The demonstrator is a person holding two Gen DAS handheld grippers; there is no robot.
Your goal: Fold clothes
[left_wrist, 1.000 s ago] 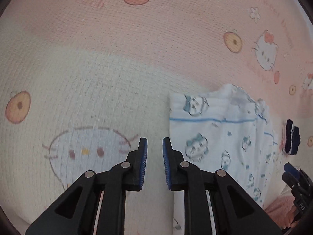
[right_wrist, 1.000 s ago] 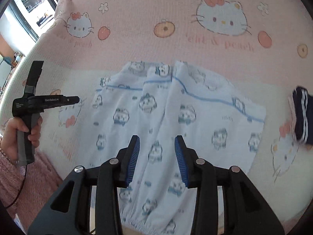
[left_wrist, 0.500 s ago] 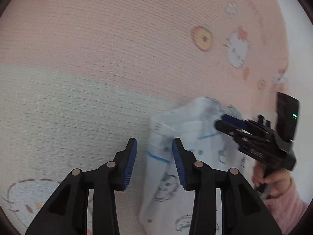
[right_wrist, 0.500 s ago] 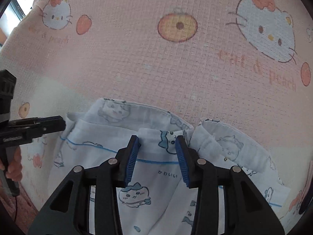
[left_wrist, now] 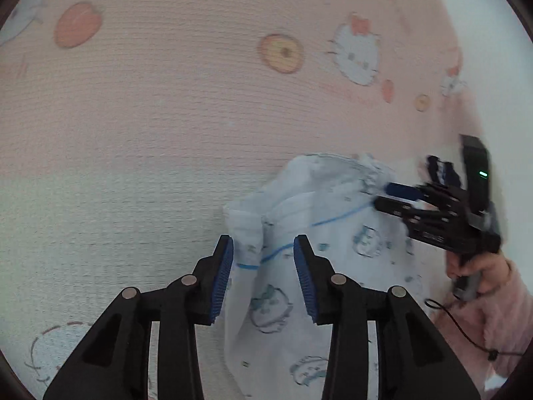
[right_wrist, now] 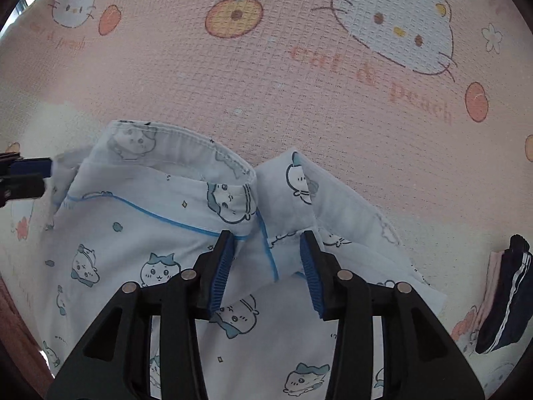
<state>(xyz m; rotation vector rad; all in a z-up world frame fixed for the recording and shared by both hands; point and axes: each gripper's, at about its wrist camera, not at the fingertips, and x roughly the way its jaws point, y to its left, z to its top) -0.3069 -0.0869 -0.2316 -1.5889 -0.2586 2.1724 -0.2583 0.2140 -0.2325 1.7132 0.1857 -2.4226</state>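
A white garment (right_wrist: 140,240) with blue cartoon prints and blue piping lies on the pink Hello Kitty bed cover (right_wrist: 299,76). My right gripper (right_wrist: 266,266) is open, its jaws on either side of a raised fold near the collar. My left gripper (left_wrist: 263,280) is open, its jaws astride the garment's (left_wrist: 333,240) left edge, where the cloth bunches up. The right gripper (left_wrist: 399,196) also shows in the left wrist view at the garment's far side, held by a hand in a pink sleeve. The left gripper's tip (right_wrist: 23,180) shows at the left edge of the right wrist view.
A folded dark navy item with white stripes (right_wrist: 506,300) lies on the bed at the right, beside a pink piece. The bed cover (left_wrist: 166,133) stretches far and left of the garment. A cable (left_wrist: 459,330) hangs from the right gripper's handle.
Both grippers have moved forward and down onto the garment's top edge, from about a second ago when they hovered farther back. The left gripper's jaws have opened wider. The cloth has bunched up.
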